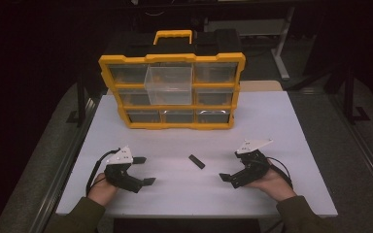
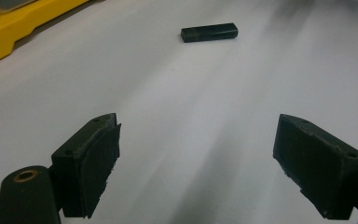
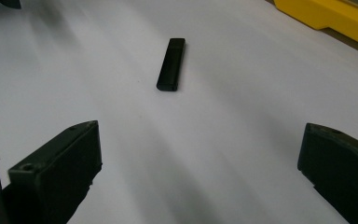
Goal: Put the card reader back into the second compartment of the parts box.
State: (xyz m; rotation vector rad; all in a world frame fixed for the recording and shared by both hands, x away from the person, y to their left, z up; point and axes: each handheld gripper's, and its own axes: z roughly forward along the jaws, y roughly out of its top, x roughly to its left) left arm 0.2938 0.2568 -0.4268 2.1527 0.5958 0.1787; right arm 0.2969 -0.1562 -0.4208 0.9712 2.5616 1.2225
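- The left black two-jaw gripper (image 1: 143, 170), topped by a grey three-cornered plate, is seen at the left of the high view, held in the person's left hand (image 1: 103, 190) over the flat white table top (image 1: 272, 121); its jaws are spread wide and nothing is held between them.
- In the left gripper view the same gripper (image 2: 196, 172) is shown with both pads well apart above bare table, and the small black rectangular stick (image 2: 209, 32) is seen lying well ahead of the jaws, clear of both.
- In the high view the small black rectangular stick (image 1: 197, 161) is located flat on the table between the two grippers, lying at a slant and touched by neither.
- Behind it, at the far side of the table, the yellow-framed organiser case with clear plastic drawers (image 1: 172, 94) is stood upright, with one clear middle drawer (image 1: 169, 85) drawn out toward the person.
- The right black two-jaw gripper (image 1: 229, 166) is seen at the right of the high view, held in the person's right hand (image 1: 272, 182); its jaws are likewise spread wide and empty.
- In the right gripper view this gripper (image 3: 200, 172) is pointed toward the stick (image 3: 171, 64), which lies ahead of the jaws, apart from both pads; a yellow corner of the case (image 3: 335, 16) is seen at the upper right.
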